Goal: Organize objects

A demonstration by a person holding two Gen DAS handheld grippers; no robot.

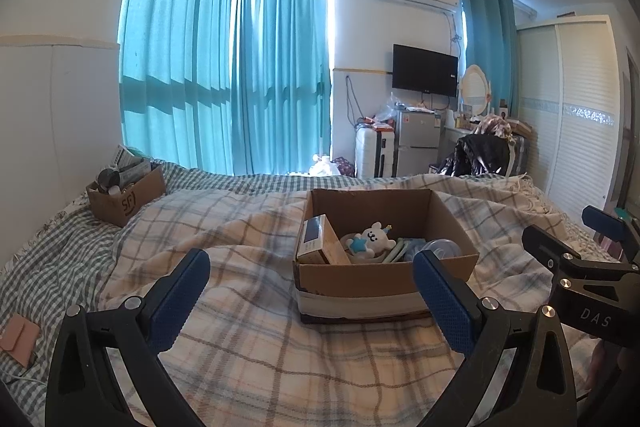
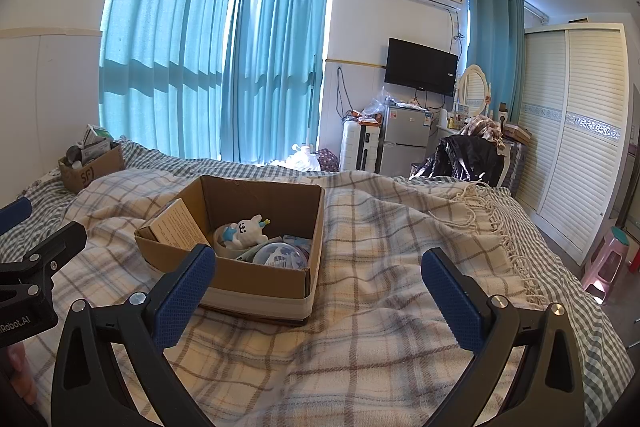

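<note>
On the bed's plaid blanket [image 1: 248, 347], your left hand-held gripper [image 1: 312, 295] and right hand-held gripper [image 2: 318, 291] both hover wide and empty before the box [image 1: 384, 277] holding a plush bear [image 1: 370, 237] and carton [image 1: 314, 241].

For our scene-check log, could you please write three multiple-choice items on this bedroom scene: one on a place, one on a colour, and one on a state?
1. Where does the white plush toy lie?
A. in the open cardboard box on the plaid blanket
B. on the pillow
C. on the floor

2. What colour are the curtains?
A. red
B. teal blue
C. grey

3. How do the left gripper and right gripper stand?
A. both shut on a toy
B. one open, one shut
C. both open, holding nothing

Key: 1 A, the toy sits among other items inside the box; 2 B, both views show teal drapes; 3 C, each view shows a wide gap between the blue pads with nothing in it.
</note>
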